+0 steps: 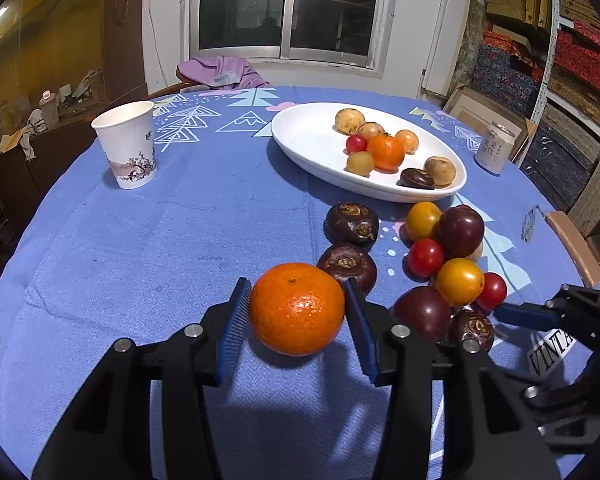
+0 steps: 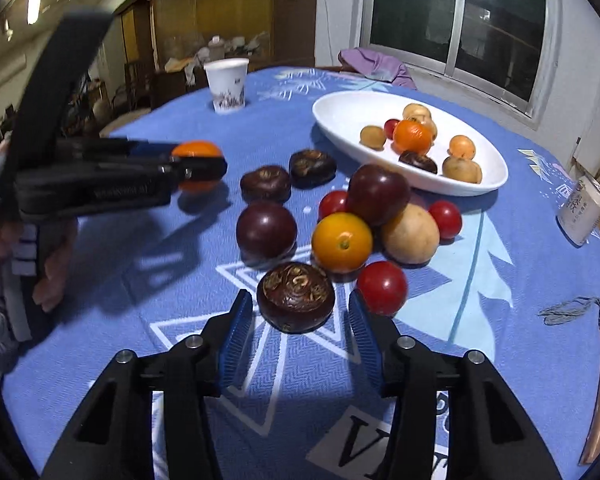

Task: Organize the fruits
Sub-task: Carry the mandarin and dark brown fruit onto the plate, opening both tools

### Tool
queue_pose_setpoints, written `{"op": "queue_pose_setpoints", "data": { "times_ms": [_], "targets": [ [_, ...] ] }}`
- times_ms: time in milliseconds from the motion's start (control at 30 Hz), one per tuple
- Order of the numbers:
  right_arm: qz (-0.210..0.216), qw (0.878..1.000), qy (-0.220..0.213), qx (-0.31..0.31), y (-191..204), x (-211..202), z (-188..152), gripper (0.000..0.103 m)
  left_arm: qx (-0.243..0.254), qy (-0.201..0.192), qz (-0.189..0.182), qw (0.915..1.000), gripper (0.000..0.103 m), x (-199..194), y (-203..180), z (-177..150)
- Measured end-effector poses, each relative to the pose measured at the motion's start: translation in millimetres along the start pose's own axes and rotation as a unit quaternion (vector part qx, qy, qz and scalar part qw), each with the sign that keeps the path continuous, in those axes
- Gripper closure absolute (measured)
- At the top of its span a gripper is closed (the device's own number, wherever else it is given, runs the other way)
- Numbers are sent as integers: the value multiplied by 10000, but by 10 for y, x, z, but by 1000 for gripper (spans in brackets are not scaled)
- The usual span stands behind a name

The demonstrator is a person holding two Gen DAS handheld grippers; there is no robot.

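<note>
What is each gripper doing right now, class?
Left gripper: shut on the tangerine.
Right gripper: open around a water chestnut, not gripping.

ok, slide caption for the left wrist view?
Left gripper clamps an orange beside loose fruit, white dish beyond.

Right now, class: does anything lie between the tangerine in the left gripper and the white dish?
Yes. Two dark water chestnuts lie on the cloth between the tangerine and the white dish.
</note>
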State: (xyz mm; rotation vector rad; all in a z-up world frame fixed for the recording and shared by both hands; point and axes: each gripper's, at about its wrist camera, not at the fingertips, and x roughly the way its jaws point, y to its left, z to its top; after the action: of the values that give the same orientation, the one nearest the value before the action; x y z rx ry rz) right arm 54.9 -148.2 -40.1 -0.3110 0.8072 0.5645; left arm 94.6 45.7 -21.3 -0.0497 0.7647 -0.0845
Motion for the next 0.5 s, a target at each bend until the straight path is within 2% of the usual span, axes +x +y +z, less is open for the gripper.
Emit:
{"op": "queue_pose_setpoints", "data": {
  "times_ms": [233, 300, 500],
  "targets": [
    [-25, 9996, 207, 198, -6, 139, 34, 53, 49, 50, -62, 10000, 56, 14, -43, -11],
    [6, 9996, 205, 211, -1, 147, 43, 58, 47, 102, -75, 9999, 56, 37, -40, -17],
    [59, 9996, 147, 226, -17, 86, 40, 59, 0, 248, -114, 9996, 56, 108, -28, -38]
  ]
}}
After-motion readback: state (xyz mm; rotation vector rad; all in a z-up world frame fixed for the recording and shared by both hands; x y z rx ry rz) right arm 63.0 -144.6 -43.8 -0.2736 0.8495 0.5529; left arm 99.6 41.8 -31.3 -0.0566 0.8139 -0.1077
